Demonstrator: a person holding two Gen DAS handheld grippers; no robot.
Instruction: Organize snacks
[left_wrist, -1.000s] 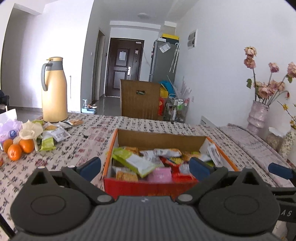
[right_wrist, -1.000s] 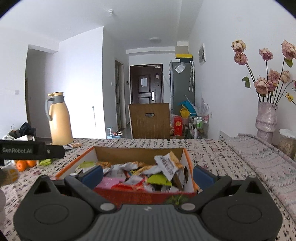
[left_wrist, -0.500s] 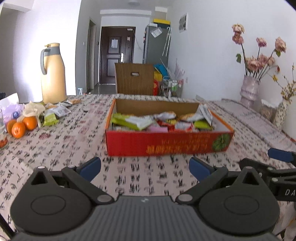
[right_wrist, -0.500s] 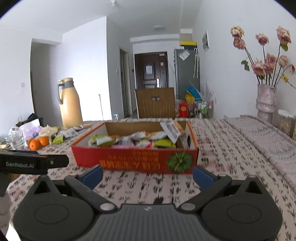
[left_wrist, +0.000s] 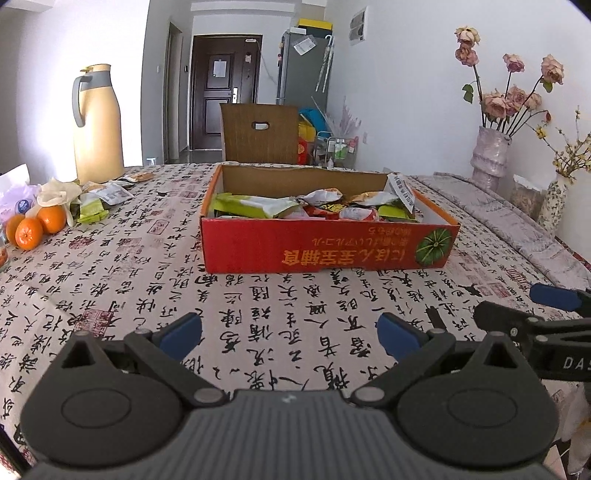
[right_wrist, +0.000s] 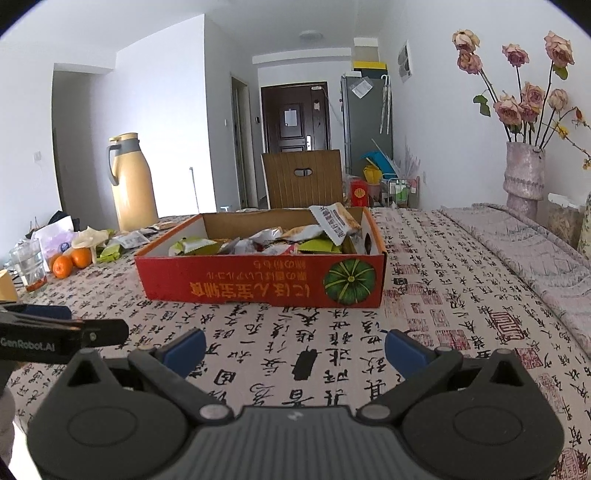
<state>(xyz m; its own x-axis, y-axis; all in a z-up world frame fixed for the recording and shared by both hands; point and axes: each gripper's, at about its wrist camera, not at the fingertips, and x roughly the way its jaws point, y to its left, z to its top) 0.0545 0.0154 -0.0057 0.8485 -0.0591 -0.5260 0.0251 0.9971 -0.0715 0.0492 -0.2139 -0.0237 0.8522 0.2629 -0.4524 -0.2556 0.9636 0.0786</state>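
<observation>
Red snack box (left_wrist: 328, 253) lies crosswise, long side facing both grippers; left gripper (left_wrist: 290, 334) and right gripper (right_wrist: 293, 350) spread wide, empty.

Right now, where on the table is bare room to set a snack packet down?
Bare cloth lies between the red box and both open grippers, left gripper and right gripper, and right of the box. Crowded: far left, around the oranges and loose packets.

Can't see my hands anywhere, and the red cardboard snack box (left_wrist: 325, 247) wall hides the lower packets.
</observation>
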